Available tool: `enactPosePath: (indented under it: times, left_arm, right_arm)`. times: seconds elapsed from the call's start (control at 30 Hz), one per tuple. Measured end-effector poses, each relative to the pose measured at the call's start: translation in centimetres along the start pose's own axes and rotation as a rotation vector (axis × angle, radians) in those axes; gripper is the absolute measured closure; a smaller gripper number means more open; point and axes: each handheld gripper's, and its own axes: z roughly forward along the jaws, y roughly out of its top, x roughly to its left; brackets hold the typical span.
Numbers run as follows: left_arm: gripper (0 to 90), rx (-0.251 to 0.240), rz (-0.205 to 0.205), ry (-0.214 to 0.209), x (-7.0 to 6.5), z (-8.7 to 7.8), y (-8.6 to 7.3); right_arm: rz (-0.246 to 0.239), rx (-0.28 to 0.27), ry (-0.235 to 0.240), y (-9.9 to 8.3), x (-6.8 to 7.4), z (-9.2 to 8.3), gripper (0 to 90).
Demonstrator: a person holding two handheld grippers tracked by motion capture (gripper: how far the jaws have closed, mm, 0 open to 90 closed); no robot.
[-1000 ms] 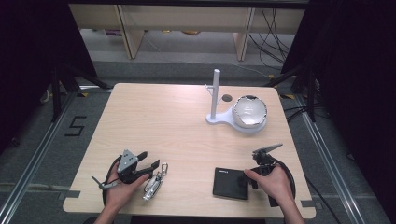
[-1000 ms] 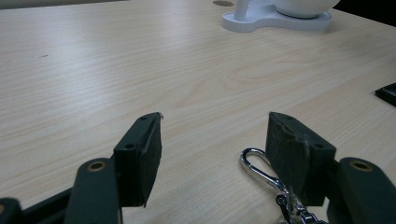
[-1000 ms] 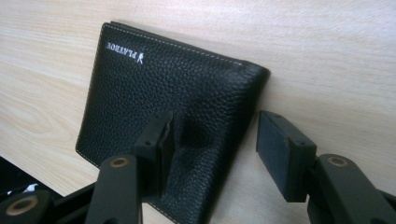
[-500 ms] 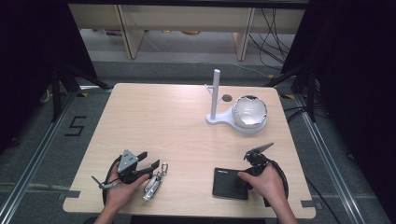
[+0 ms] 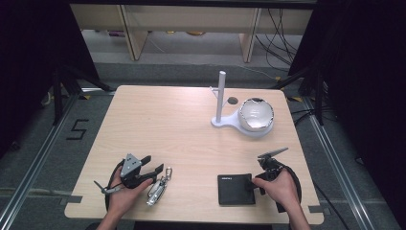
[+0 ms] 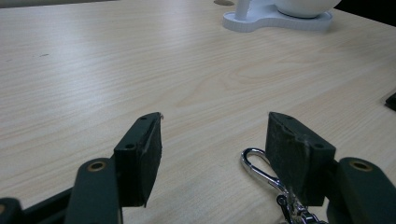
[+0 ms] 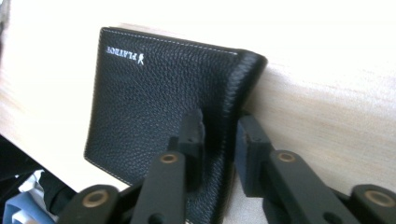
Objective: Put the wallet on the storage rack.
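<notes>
Wallet point(image 5: 235, 189), black leather, lies flat near the table's point(image 5: 172, 124) front edge at abt 5 o'clock from the table's middle. Right gripper point(image 5: 256, 184) sits at the wallet's 3 o'clock side, held by the person's right hand point(image 5: 282, 189). In the right gripper view the jaws have just been closing and now pinch the wallet's point(image 7: 159, 98) folded spine edge, one pad on top of the leather, the other on the outer side against the wood. White lettering shows at the wallet's far corner.

Left gripper point(image 5: 155, 170) rests at abt 7 o'clock on the table, in the left hand point(image 5: 122, 196). Its jaws stand wide apart w/ bare wood between them in the left gripper view point(image 6: 215, 149). Metal keyring clip point(image 5: 159, 186) lies just beside its right-side pad; in the left gripper view the clip's point(image 6: 259, 165) loop looks to touch that pad, can't tell for sure.

White stand w/ upright post point(image 5: 221, 98) and a round bowl point(image 5: 256, 115) sits at abt 2 o'clock, well apart from both grippers.
</notes>
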Motion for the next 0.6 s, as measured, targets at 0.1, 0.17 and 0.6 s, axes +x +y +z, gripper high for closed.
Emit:
enactPosePath:
  times: [0.1, 0.17, 0.6]
  left_arm:
    - [35.9, 0.000, 0.001, 0.000, 0.0, 0.0, 0.0]
    - [35.9, -0.006, 0.000, -0.008, 0.1, 0.0, 0.0]
    - [35.7, -0.006, -0.007, -0.011, 0.1, 0.0, 0.0]
  right_arm:
    - [-0.037, -0.009, -0.010, 0.2, 0.7, -0.8, 80.2]
    - [-0.107, -0.017, -0.013, 0.6, 1.3, -2.0, 81.0]
    - [-0.273, -0.118, -0.211, 2.4, 3.4, -8.0, 82.0]
